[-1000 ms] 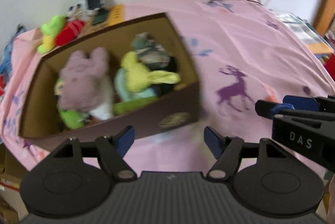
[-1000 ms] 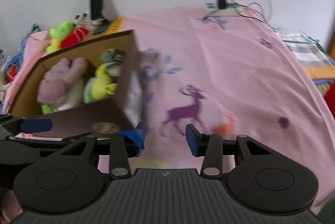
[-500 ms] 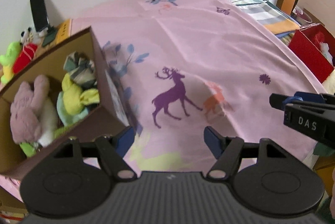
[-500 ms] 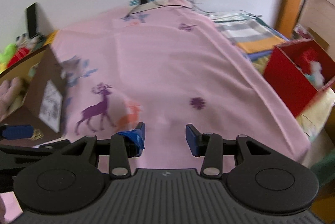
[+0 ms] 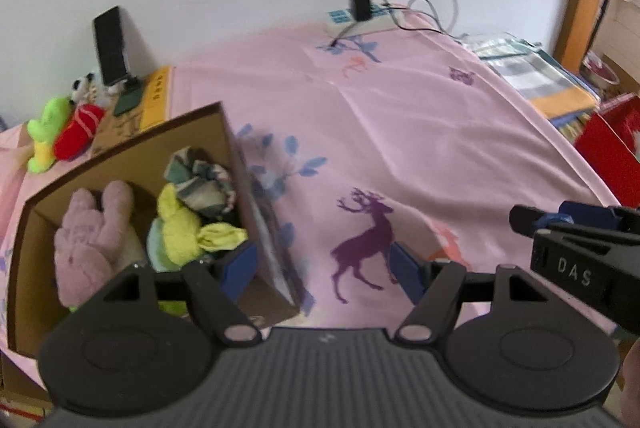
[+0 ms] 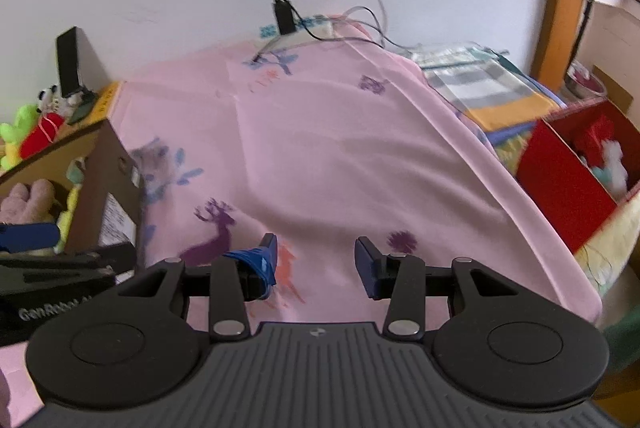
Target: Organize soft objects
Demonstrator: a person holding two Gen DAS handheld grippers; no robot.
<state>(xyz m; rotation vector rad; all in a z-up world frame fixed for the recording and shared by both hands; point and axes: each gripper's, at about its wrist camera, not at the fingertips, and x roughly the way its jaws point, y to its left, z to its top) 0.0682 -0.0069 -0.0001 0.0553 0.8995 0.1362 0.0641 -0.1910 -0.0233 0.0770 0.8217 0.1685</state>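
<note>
A brown cardboard box (image 5: pixel 236 163) stands on the pink deer-print sheet (image 5: pixel 400 131), at the left of both views (image 6: pixel 100 163). Inside lie a pale purple plush (image 5: pixel 88 240), a yellow-green plush (image 5: pixel 180 228) and a grey-green striped bundle (image 5: pixel 200 179). My left gripper (image 5: pixel 324 268) hovers open and empty over the box's right front corner. My right gripper (image 6: pixel 316 260) is open and empty above the sheet, to the right of the box. Its fingers (image 5: pixel 560 220) show at the right of the left wrist view. A green plush (image 5: pixel 44 131) and a red plush (image 5: pixel 80 131) lie behind the box.
A red box (image 6: pixel 568 187) with white and red soft things stands past the bed's right edge. A power strip (image 5: pixel 360 19) with a charger and cables lies against the white wall. A black phone on a stand (image 5: pixel 110 47) is at the back left. Folded checked fabric (image 6: pixel 480 83) lies at the right.
Both views swung right across the sheet and the left one has come partly back, so the box sits further left than a second ago. Both grippers stayed open and empty.
</note>
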